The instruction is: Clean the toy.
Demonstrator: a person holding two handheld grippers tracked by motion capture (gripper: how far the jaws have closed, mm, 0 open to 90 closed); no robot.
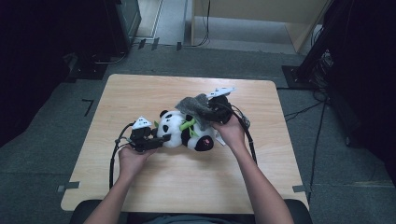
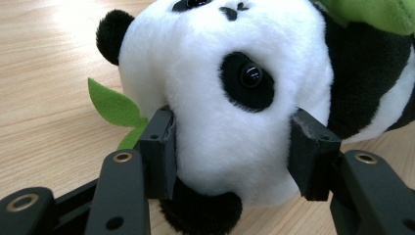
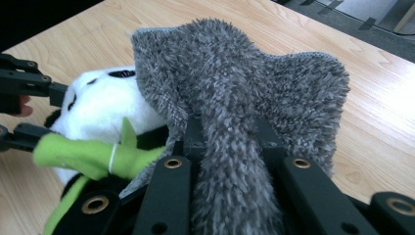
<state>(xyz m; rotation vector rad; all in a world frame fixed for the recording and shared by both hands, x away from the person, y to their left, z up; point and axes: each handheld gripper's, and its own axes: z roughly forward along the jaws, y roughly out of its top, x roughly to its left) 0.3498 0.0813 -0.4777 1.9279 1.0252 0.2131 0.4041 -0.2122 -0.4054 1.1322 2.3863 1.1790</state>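
A black-and-white panda plush [image 1: 180, 130] lies on its side in the middle of the wooden table [image 1: 140, 88], with a green felt bamboo stalk [image 1: 187, 124] across its chest. My left gripper [image 1: 161, 140] is shut on the panda's head [image 2: 230, 83], a pad pressing into the white fur on each side. A green leaf [image 2: 115, 105] sticks out beside the left pad. My right gripper [image 1: 209, 111] is shut on a grey fuzzy cloth [image 1: 196, 105] and holds it just above the panda's body. The cloth [image 3: 235, 73] drapes over the right gripper [image 3: 227, 127] and hides its fingertips. Beneath it show the panda [image 3: 103, 103] and the stalk [image 3: 88, 156].
Bare tabletop surrounds the toy on all sides. Cables trail from both grippers toward the near edge. Beyond the table is grey floor, with dark equipment [image 1: 121, 23] at the back left and a stand with cables [image 1: 322, 56] at the right.
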